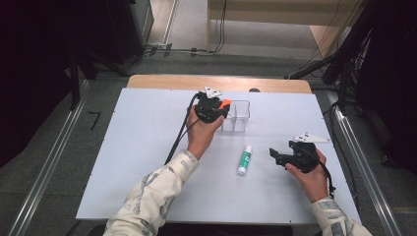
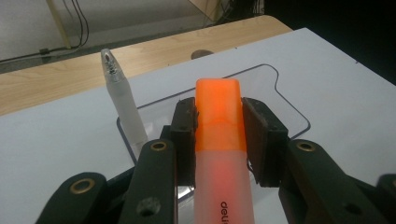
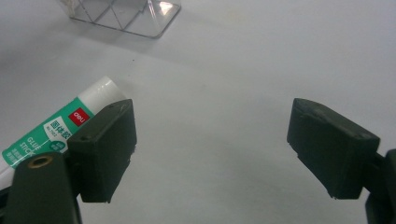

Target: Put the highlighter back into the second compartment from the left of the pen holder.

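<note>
Holding an orange marker over the clear holder

The orange marker [image 2: 219,135] sits clamped between the pads of the left gripper [image 2: 218,123], its capped end poking out past them, just above the clear plastic holder [image 2: 285,100]. A frosted white pen [image 2: 122,100] stands upright in that holder, close beside the marker. The right gripper [image 3: 210,140] hovers over the white table [image 1: 147,162], jaws wide apart with nothing between them, a green-and-white glue stick [image 3: 56,130] lying flat beside one jaw.
</note>
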### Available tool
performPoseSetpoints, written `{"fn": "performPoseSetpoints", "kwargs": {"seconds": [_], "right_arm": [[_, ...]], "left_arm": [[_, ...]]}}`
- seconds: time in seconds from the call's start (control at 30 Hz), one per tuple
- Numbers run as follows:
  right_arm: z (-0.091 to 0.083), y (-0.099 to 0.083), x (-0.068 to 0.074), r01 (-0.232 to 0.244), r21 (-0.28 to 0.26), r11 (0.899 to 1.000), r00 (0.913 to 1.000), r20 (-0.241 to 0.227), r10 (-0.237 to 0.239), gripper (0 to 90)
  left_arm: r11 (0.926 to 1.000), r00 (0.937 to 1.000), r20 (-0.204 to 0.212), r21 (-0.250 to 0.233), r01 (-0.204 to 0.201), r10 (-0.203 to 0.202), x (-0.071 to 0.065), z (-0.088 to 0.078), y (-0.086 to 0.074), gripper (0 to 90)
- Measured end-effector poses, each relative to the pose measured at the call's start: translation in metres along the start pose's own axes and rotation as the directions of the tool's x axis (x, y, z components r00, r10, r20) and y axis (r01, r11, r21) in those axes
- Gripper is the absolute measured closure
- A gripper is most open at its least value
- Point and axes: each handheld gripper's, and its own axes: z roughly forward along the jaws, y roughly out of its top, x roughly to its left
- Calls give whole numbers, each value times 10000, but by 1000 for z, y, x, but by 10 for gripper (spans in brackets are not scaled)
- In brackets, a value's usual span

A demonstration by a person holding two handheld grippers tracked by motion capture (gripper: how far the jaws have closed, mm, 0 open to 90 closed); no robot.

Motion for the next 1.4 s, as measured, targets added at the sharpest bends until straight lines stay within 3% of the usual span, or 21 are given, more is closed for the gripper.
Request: {"fn": "performPoseSetpoints", "kwargs": {"seconds": [1.4], "right_arm": [[0,0,-1,-87,-44,10000,9998,-166,86,142]], "left_arm": [[9999,9995,-290,72,-117,119,-12,49,42,679]]}}
